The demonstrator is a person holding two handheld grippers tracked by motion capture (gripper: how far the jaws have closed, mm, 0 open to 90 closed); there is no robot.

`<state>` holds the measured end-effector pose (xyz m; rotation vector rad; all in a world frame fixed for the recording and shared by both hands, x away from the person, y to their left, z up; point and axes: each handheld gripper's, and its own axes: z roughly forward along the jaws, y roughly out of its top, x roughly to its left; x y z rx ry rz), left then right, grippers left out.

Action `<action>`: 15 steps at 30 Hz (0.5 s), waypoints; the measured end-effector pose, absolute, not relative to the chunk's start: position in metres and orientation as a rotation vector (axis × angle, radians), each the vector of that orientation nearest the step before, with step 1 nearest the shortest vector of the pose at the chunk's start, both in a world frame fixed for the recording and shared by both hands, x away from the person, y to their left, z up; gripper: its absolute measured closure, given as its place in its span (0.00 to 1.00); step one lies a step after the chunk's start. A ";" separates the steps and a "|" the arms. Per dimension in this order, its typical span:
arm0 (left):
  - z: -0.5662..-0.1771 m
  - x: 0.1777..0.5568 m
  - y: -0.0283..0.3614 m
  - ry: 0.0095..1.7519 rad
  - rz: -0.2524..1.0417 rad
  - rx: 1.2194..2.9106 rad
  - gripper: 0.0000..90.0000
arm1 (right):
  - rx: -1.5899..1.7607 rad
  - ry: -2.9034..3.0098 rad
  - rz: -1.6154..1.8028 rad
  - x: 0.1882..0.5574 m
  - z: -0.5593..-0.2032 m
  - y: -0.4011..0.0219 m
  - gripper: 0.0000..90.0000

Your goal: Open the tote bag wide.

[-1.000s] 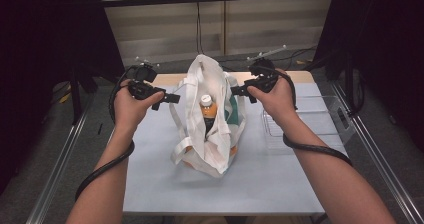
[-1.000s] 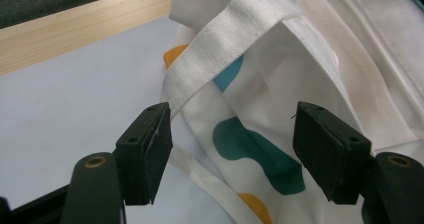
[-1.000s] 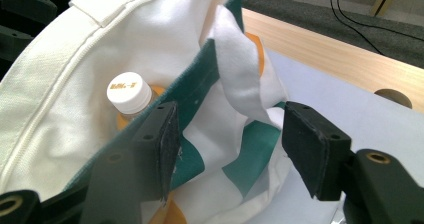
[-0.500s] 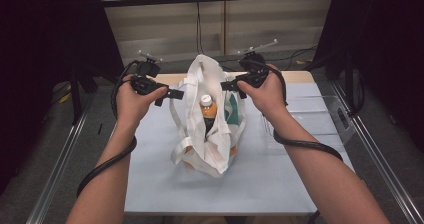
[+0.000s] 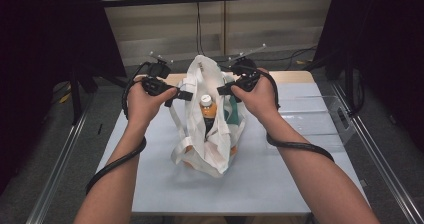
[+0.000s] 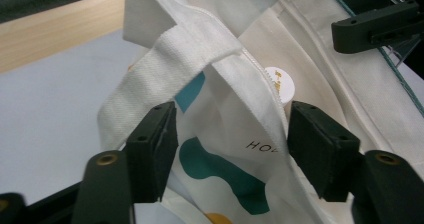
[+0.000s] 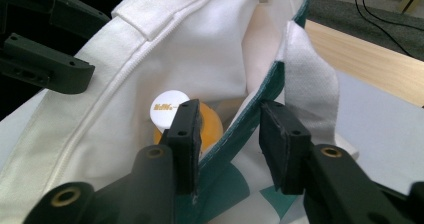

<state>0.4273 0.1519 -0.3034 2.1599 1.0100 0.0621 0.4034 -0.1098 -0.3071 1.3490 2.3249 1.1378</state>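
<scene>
Both grippers' jaws closing on bag [image 5: 207, 134] rim — bottle cap [image 7: 167, 107] seemingly between

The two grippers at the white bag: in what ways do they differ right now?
The left gripper has its jaws wider apart, around the bag's white rim beside a handle strap; the right gripper has narrower jaws around the teal-edged rim. Neither visibly pinches the cloth. Both have just been closing on the bag, with the bottle inside.

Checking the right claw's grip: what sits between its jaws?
The bag's teal-edged rim, seen in the right gripper view; the jaws stand apart, not yet pressing it.
</scene>
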 end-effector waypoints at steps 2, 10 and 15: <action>-0.305 0.429 0.153 0.998 0.052 2.185 0.53 | 1.352 2.324 1.138 0.404 -0.308 -0.112 0.82; -0.308 0.431 0.157 1.041 0.060 2.178 0.85 | 1.333 2.306 1.074 0.407 -0.315 -0.119 0.90; -0.312 0.434 0.163 1.066 0.063 2.174 0.89 | 1.356 2.293 1.073 0.410 -0.321 -0.127 0.92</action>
